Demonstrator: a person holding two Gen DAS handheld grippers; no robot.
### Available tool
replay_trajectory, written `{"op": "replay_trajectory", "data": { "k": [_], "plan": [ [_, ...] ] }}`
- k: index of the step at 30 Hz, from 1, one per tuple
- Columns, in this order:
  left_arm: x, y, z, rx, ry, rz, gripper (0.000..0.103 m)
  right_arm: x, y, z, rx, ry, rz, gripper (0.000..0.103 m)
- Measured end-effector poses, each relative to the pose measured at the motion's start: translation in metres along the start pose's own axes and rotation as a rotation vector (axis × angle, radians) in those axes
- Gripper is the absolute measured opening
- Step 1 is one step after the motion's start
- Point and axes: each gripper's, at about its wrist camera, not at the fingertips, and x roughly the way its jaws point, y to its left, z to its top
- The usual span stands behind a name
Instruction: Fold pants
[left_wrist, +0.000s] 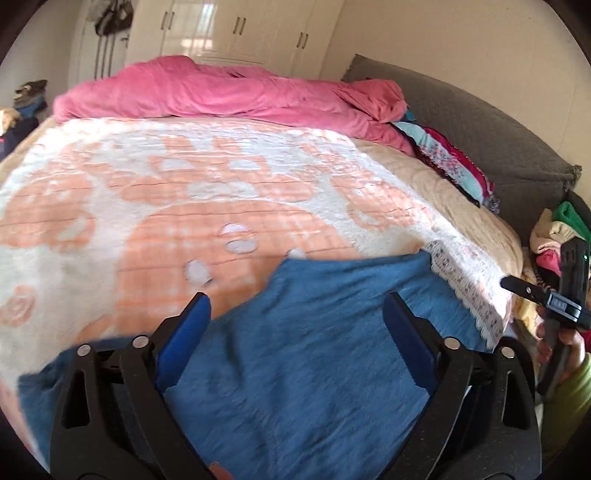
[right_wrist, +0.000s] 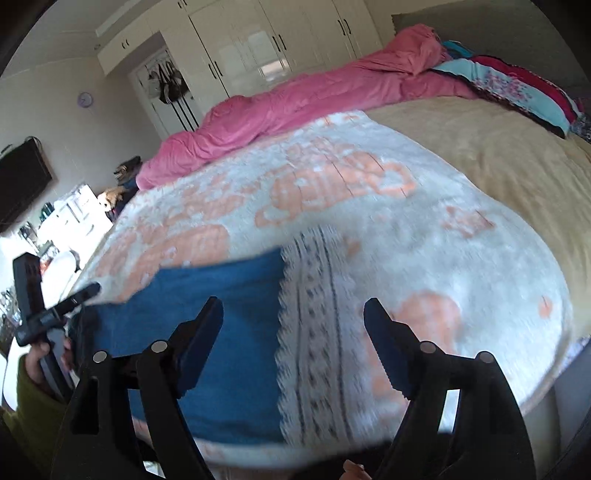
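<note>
The blue pants (left_wrist: 314, 362) lie flat on the near part of the bed, on a white and orange blanket (left_wrist: 184, 206). My left gripper (left_wrist: 297, 301) is open and empty, hovering over the pants. In the right wrist view the pants (right_wrist: 221, 332) lie at the lower left, beside the blanket's lace border (right_wrist: 314, 332). My right gripper (right_wrist: 293, 306) is open and empty above the pants' right edge and the lace border. The right gripper also shows at the right edge of the left wrist view (left_wrist: 554, 295), and the left gripper at the left edge of the right wrist view (right_wrist: 48, 314).
A pink duvet (left_wrist: 229, 92) is bunched along the far side of the bed. Patterned bedding (left_wrist: 450, 158) and a grey headboard (left_wrist: 498, 122) are on the right. A clothes pile (left_wrist: 557, 229) sits beside the bed. White wardrobes (right_wrist: 258, 40) line the back wall.
</note>
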Motion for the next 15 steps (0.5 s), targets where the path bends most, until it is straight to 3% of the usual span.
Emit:
{"op": "replay_trajectory", "data": {
  "k": [7, 10, 12, 14, 15],
  "plan": [
    [-0.029, 0.021, -0.046, -0.027, 0.054, 0.15, 0.089, 0.013, 0.055, -0.03, -0.24, 0.111, -0.025, 0.078],
    [-0.023, 0.038, -0.06, -0.037, 0.142, 0.356, 0.089, 0.037, 0.066, -0.037, -0.305, 0.206, -0.14, 0.085],
    [-0.024, 0.051, -0.072, -0.063, 0.156, 0.335, 0.089, 0.053, 0.06, -0.045, -0.326, 0.286, -0.262, 0.086],
    [-0.029, 0.051, -0.078, -0.05, 0.135, 0.329, 0.086, 0.053, 0.048, -0.05, -0.3, 0.293, -0.278, 0.088],
    [-0.031, 0.053, -0.079, -0.05, 0.128, 0.328, 0.085, 0.053, 0.041, -0.051, -0.278, 0.298, -0.307, 0.096]
  ]
}}
